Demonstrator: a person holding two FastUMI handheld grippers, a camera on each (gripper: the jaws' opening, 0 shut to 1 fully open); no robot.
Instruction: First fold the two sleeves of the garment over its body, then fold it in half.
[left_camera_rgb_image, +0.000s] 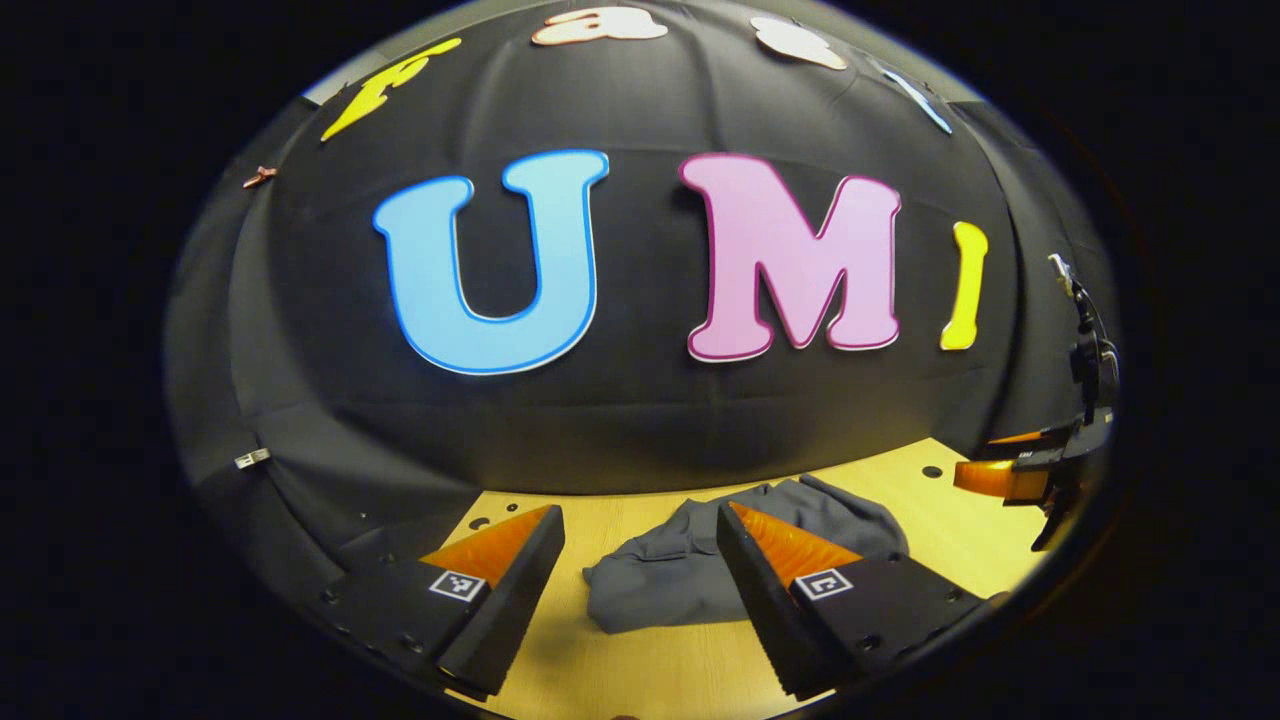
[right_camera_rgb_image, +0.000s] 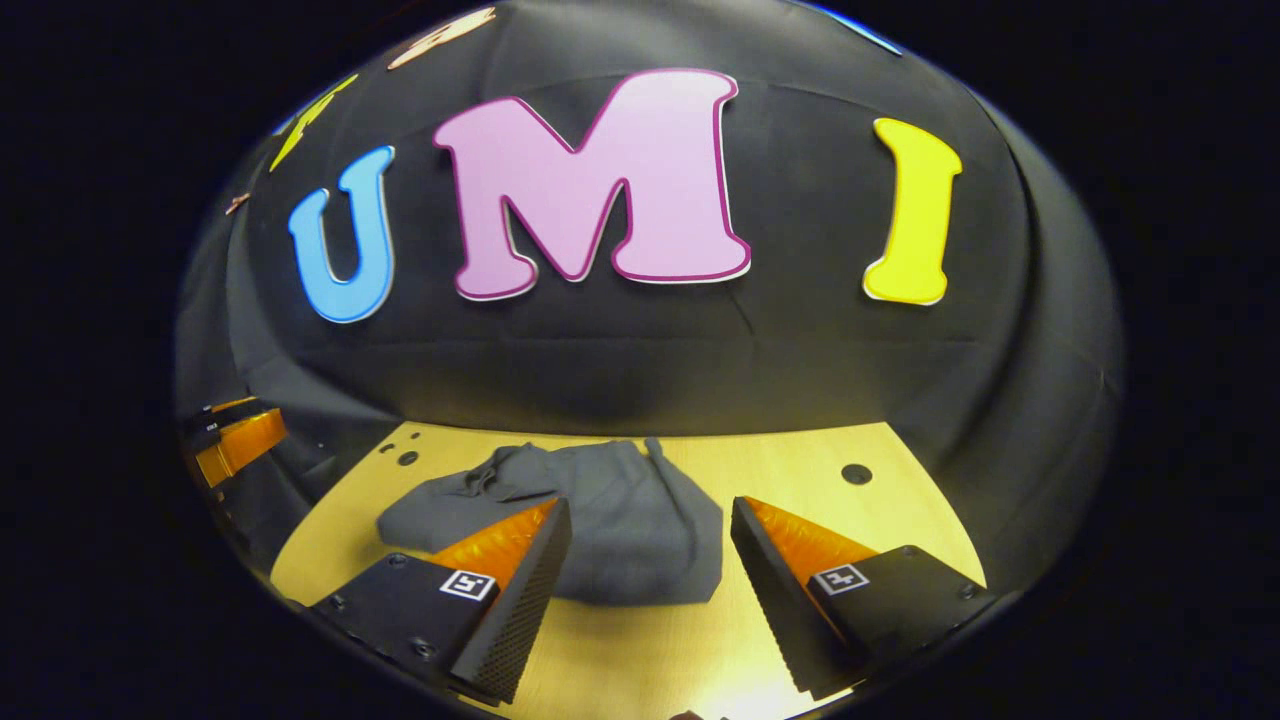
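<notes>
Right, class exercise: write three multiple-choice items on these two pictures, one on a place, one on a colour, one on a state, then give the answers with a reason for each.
1. Where does the garment lie?
A. On the wooden table
B. On the floor
C. Hanging on the wall

2. What colour is the garment?
A. Red
B. Grey
C. White

3. How do the jaws of the left gripper and the right gripper stand?
A. Both shut on the cloth
B. One shut, one open
C. Both open, holding nothing

Answers:
1 A: the cloth rests in a heap on the light wood tabletop, in front of the black wall.
2 B: it shows dark grey in the left gripper view and the right gripper view.
3 C: in each view a wide gap separates the two fingers, and nothing sits between them.
</notes>
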